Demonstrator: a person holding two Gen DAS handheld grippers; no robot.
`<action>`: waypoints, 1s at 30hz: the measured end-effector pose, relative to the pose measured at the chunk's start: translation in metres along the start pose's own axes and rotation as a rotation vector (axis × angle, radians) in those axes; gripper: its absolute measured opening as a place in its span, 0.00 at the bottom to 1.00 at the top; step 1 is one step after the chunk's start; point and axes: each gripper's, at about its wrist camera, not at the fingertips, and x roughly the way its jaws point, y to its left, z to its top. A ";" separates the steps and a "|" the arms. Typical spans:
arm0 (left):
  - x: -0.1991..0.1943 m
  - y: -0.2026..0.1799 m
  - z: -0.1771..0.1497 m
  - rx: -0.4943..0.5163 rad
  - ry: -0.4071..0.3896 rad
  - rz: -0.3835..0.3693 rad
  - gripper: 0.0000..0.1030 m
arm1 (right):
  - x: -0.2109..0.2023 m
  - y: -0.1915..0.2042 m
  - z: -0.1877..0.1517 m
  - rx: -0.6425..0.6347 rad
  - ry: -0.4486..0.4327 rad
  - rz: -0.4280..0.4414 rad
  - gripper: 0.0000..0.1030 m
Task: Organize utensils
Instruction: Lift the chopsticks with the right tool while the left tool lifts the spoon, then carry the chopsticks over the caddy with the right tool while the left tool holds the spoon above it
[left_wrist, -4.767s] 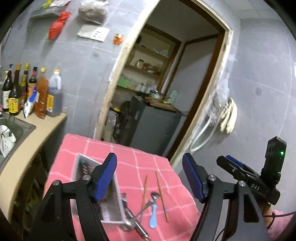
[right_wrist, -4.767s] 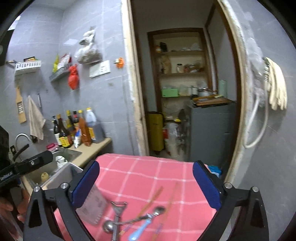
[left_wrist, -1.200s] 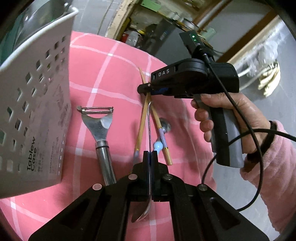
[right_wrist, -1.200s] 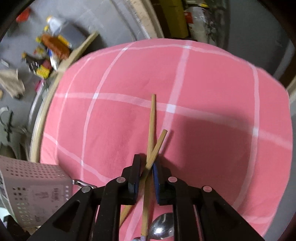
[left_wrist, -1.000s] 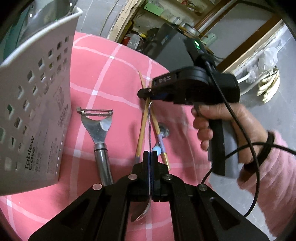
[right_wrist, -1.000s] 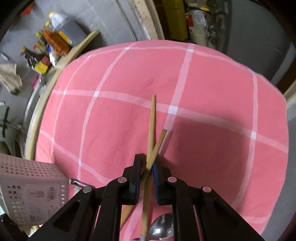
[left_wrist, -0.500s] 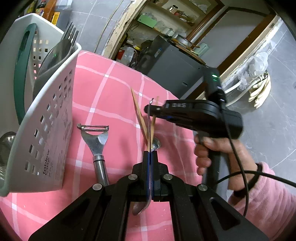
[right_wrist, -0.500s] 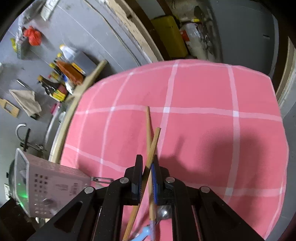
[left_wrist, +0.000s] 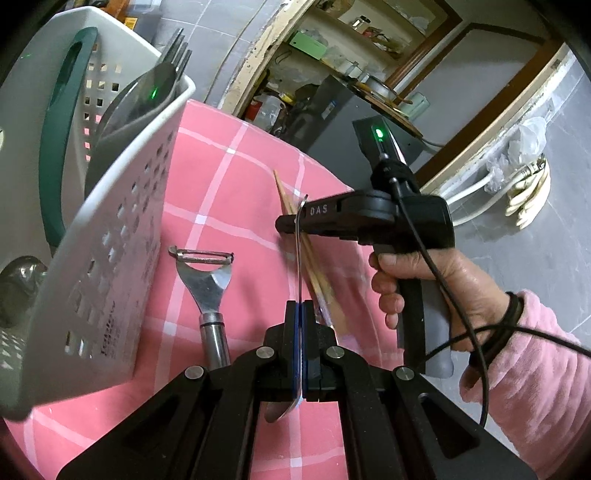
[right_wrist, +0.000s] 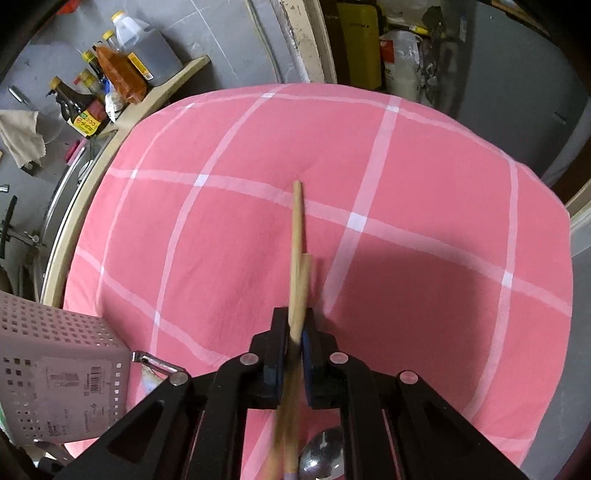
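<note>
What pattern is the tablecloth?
Pink tablecloth with a white grid check; clearest in the right wrist view.

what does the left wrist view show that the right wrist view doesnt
Only the left wrist view shows the left gripper shut on a metal spoon, the whole peeler, forks standing in the caddy, and the person's hand on the right tool.

Only the right wrist view shows the right gripper shut on the chopsticks, and sauce bottles on the counter.

Both show the pink checked cloth, the white caddy and the chopsticks.
</note>
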 end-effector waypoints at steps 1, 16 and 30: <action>0.000 0.000 0.000 0.002 -0.003 0.001 0.00 | 0.000 0.000 -0.001 -0.003 -0.007 0.004 0.06; -0.014 -0.009 0.006 0.039 -0.049 -0.029 0.00 | -0.064 -0.031 -0.045 0.148 -0.288 0.202 0.06; -0.084 -0.045 0.041 0.146 -0.179 -0.062 0.00 | -0.165 0.008 -0.064 0.106 -0.578 0.233 0.06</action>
